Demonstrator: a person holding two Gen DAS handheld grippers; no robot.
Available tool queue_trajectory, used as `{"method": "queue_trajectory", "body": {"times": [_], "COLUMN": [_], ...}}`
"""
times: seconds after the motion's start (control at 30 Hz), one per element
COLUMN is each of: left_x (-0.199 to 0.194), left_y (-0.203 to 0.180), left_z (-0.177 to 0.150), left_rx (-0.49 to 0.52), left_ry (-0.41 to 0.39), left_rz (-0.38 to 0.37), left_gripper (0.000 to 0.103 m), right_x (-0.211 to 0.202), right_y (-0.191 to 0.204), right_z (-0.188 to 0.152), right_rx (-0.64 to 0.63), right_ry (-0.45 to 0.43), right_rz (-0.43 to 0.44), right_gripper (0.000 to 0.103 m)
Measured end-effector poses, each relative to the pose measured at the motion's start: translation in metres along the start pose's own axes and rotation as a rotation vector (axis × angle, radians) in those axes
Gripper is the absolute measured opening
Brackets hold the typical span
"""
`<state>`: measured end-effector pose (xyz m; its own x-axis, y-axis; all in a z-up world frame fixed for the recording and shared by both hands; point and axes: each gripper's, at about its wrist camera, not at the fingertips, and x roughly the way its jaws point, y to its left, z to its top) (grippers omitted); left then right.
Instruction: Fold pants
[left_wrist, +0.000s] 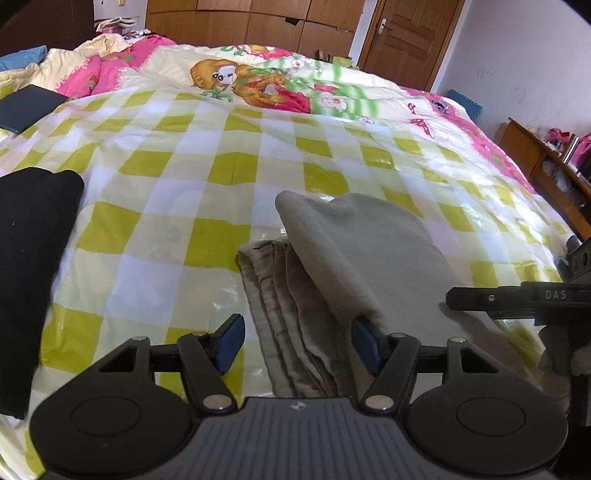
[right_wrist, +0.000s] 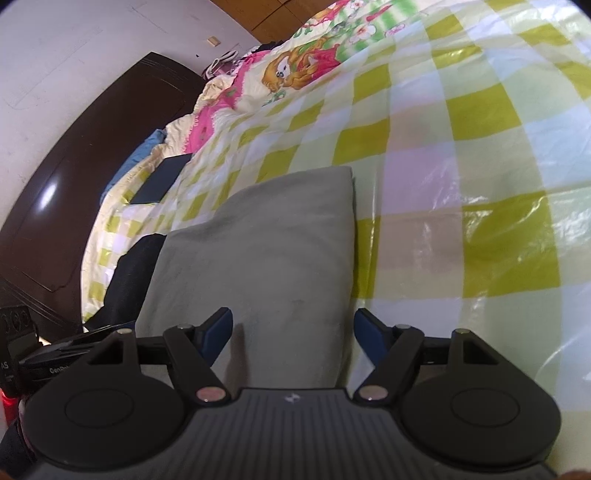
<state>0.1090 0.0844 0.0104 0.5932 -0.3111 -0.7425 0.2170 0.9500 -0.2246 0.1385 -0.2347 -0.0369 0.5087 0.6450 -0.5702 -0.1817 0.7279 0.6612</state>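
Fingers (left_wrist: 232, 343) wide apart over pants (left_wrist: 354, 251)

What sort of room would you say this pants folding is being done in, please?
Most likely a home bedroom. The grey pants lie on a bed spread with a yellow checked cover and a cartoon quilt, a dark headboard stands at one end, and wooden wardrobe doors line the far wall.
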Motion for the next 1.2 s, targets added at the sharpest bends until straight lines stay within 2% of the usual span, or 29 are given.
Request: {"method": "queue_trajectory", "body": {"times": [0.27,0.33,0.37,0.43,0.47,0.57,0.67,0.73,0.8,0.87,1.0,1.2], "left_x": [-0.032,-0.039,-0.038,-0.017,-0.004,0.027,0.039,0.042,0.047,0.054,0.072,0.114], "left_y": [0.001,-0.010,-0.017,-0.027,-0.025,-0.014,-0.011,-0.015,-0.023,-0.028,-0.029,-0.058], "left_z": [0.010,0.014,0.015,0.012,0.009,0.000,-0.005,-0.001,0.006,0.013,0.034,0.065], "left_rx": [-0.081,-0.055,-0.016,0.079,0.082,0.014,0.009,0.027,0.068,0.105,0.127,0.199], "left_ry": [-0.088,-0.125,-0.135,-0.087,-0.053,0.055,0.068,0.057,0.049,0.035,0.016,-0.015], "left_rz": [-0.087,-0.115,-0.081,0.057,0.070,0.033,0.029,0.022,0.030,0.040,0.008,-0.021], "left_gripper": [0.076,0.081,0.084,0.086,0.086,0.086,0.085,0.068,0.064,0.062,0.058,0.059], "right_x": [0.001,0.002,0.003,0.005,0.005,0.007,0.011,0.015,0.018,0.020,0.014,0.014], "right_y": [-0.001,0.000,0.000,0.001,0.001,0.002,0.000,0.001,0.003,-0.002,-0.017,-0.036], "right_z": [-0.001,0.001,0.001,0.002,0.003,0.004,0.004,0.006,0.009,0.016,0.035,0.079], "right_rx": [0.016,0.010,0.009,0.007,0.002,-0.011,-0.011,-0.011,-0.019,0.008,0.029,-0.017], "right_ry": [-0.012,-0.008,-0.007,-0.004,-0.002,0.010,0.029,0.041,0.050,0.053,0.009,-0.029], "right_rz": [0.015,0.017,0.018,0.020,0.022,0.028,0.045,0.048,0.034,0.021,-0.013,-0.151], "right_gripper": [0.074,0.074,0.074,0.074,0.074,0.075,0.075,0.070,0.045,0.036,0.031,0.031]}}
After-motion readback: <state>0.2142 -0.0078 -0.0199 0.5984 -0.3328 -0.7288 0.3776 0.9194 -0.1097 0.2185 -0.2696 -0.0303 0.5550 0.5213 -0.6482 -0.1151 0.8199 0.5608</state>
